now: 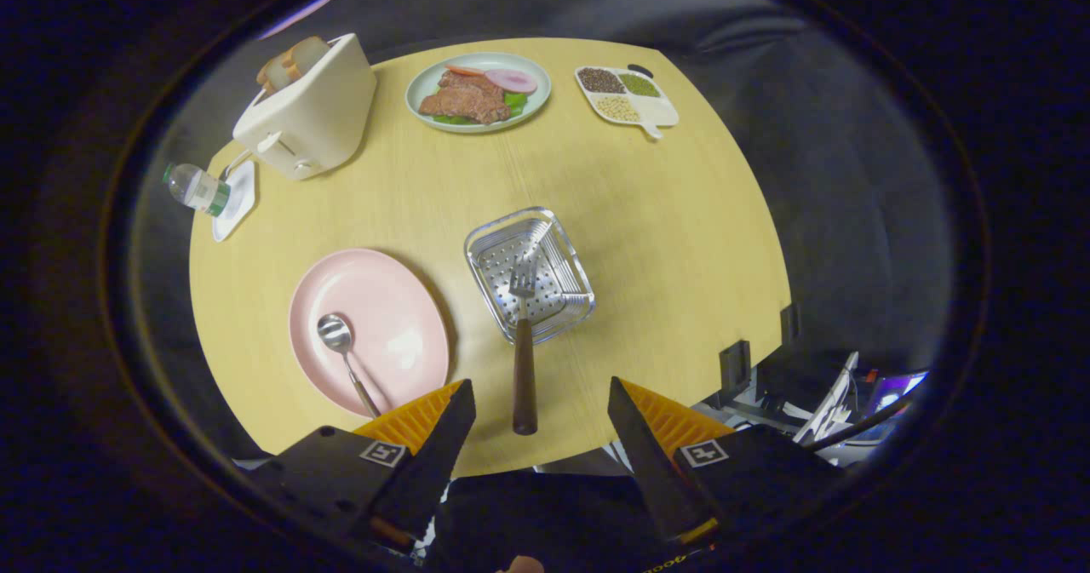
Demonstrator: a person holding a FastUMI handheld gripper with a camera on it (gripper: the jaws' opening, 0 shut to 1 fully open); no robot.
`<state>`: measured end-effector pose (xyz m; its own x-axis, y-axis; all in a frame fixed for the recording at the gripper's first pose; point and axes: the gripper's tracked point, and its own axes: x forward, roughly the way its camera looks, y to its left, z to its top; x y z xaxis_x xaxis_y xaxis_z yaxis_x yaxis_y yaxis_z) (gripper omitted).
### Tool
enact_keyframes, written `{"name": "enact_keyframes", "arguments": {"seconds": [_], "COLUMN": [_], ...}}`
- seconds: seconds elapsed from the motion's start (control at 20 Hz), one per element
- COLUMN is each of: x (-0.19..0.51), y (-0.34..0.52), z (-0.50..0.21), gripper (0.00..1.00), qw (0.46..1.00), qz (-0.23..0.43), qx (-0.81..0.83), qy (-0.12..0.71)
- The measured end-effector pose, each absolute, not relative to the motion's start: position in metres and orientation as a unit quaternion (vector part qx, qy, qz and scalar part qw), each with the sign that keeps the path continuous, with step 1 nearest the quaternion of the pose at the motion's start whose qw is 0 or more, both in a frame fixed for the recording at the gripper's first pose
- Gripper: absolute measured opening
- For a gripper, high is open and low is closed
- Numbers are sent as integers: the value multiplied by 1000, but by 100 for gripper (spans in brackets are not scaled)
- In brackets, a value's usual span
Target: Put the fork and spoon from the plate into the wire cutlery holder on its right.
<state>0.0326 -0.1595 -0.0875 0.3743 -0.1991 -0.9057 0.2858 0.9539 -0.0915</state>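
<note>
My gripper (541, 420) hovers high over the near edge of the round wooden table, fingers open and holding nothing. A fork (524, 352) with a dark brown handle leans in the wire cutlery holder (570, 254), tines inside the basket and handle sticking out toward me between the fingers. Left of the holder sits a pink plate (396, 347). A spoon (341, 347) lies on it, bowl pointing away and its dark handle running toward my left finger.
At the far left stand a cream toaster (311, 117) with bread, a small white dish (237, 203) and a lying water bottle (197, 188). A plate of food (479, 92) and a divided tray of grains (628, 96) sit at the far edge.
</note>
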Motion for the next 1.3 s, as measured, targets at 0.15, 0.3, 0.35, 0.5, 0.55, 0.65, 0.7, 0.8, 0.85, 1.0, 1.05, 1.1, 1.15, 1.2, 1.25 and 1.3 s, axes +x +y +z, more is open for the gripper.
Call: {"name": "enact_keyframes", "arguments": {"seconds": [0.15, 0.3, 0.35, 0.5, 0.55, 0.65, 0.7, 0.8, 0.85, 1.0, 1.05, 1.1, 1.15, 1.2, 1.25, 1.3], "x": [24, 17, 14, 8, 6, 3, 1, -1, -2, 0, 3, 6, 9, 13, 15, 16], "y": [-154, -143, -137, -118, -110, -94, -85, -67, -60, -39, -31, -22, -15, -8, -4, 2], "z": [-74, -60, -56, -48, -47, -45, -45, -45, -47, -56, -59, -63, -66, -71, -77, -82], "gripper": [100, 100, 100, 100, 100, 100, 100, 100, 100, 100, 100, 100, 100, 100, 100, 100], "qw": [834, 841, 844, 853, 856, 862, 866, 873, 877, 891, 899, 908, 917, 925, 933, 939], "qz": [-148, -146, -143, -130, -125, -112, -106, -94, -88, -74, -68, -61, -53, -46, -41, -34], "qx": [25, 9, 2, -19, -26, -36, -41, -50, -54, -58, -53, -43, -32, -22, -11, -1], "qy": [531, 520, 516, 505, 502, 492, 488, 476, 470, 444, 429, 412, 393, 376, 358, 343]}}
